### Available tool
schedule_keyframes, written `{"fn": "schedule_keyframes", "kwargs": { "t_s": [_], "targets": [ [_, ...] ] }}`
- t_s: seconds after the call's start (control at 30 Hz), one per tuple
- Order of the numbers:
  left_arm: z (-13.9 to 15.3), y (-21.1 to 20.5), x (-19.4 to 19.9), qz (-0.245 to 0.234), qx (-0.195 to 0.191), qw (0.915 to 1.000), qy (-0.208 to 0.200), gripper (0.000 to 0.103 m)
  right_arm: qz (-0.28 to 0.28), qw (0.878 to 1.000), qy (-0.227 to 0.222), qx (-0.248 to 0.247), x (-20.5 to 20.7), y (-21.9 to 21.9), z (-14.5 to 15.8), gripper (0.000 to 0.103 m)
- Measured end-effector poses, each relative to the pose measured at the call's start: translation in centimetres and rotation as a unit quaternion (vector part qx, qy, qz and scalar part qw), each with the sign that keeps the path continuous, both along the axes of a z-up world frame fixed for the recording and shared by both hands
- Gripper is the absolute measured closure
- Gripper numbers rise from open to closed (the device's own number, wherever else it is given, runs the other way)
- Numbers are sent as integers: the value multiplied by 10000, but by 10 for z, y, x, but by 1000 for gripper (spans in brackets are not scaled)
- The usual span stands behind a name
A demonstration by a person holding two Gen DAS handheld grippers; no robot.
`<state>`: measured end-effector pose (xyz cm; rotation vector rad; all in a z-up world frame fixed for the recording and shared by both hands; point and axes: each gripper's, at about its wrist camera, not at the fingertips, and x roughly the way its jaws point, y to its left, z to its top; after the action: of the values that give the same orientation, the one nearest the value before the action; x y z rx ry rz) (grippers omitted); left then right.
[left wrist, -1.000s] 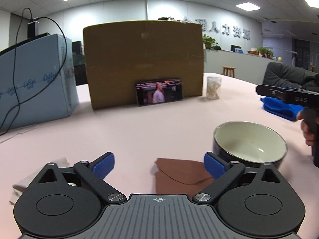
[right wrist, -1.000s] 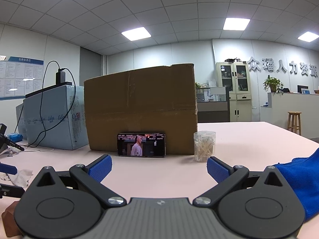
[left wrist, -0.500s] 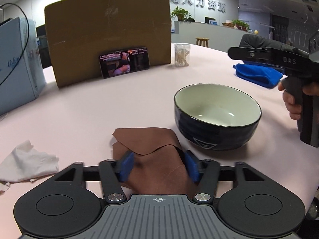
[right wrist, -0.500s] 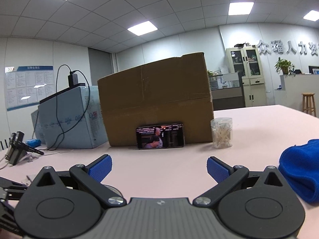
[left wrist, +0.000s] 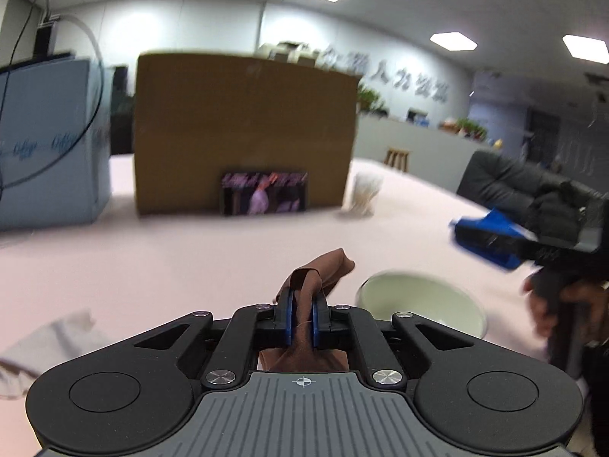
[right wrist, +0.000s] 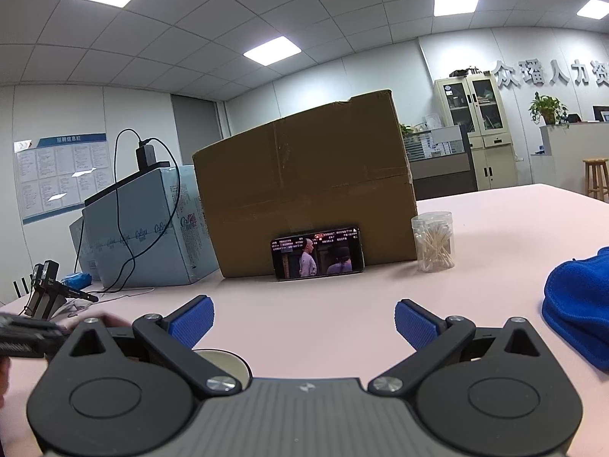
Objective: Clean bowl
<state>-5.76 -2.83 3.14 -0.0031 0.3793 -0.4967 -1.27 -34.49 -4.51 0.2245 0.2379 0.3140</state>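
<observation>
The left gripper point(left wrist: 302, 318) pinched a brown cloth point(left wrist: 318, 271) ready for wiping, just left of the bowl point(left wrist: 422, 301) on the pink table point(left wrist: 171, 266), while the right gripper point(right wrist: 304, 321) gaped wide, empty, over the bowl's right side.

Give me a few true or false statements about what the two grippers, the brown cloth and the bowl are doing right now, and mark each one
1. The left gripper is shut on the brown cloth. True.
2. The right gripper holds the blue towel. False: its jaws are open and empty, and the towel lies on the pink table to its right.
3. The brown cloth is inside the bowl. False: it is pinched in the left gripper, beside the bowl.
4. A phone leans against the cardboard box. True.
</observation>
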Motion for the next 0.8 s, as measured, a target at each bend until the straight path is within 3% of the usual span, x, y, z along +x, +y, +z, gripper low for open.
{"fn": "schedule_keyframes", "kwargs": {
  "t_s": [0.13, 0.2, 0.3, 0.53, 0.7, 0.8],
  "targets": [
    [20, -20, -8, -314, -217, 9985, -399, 95, -41, 10000, 35, 47, 1, -1, -1, 0],
    [24, -30, -4, -517, -302, 9976, -346, 95, -50, 10000, 34, 53, 1, -1, -1, 0],
    [21, -47, -1, -746, -120, 9968, -249, 95, -67, 9999, 7, 83, 1, -2, -1, 0],
    [2, -69, 7, -872, 695, 9936, 177, 94, -49, 10000, -19, 79, 0, -3, -2, 0],
    [-6, -77, 12, -1019, 729, 9916, 308, 93, -12, 10000, -8, 40, 1, -1, -2, 0],
    [-11, -80, 22, -950, 645, 9927, 377, 83, -18, 10000, 8, 62, 1, -1, -2, 0]
  ]
}}
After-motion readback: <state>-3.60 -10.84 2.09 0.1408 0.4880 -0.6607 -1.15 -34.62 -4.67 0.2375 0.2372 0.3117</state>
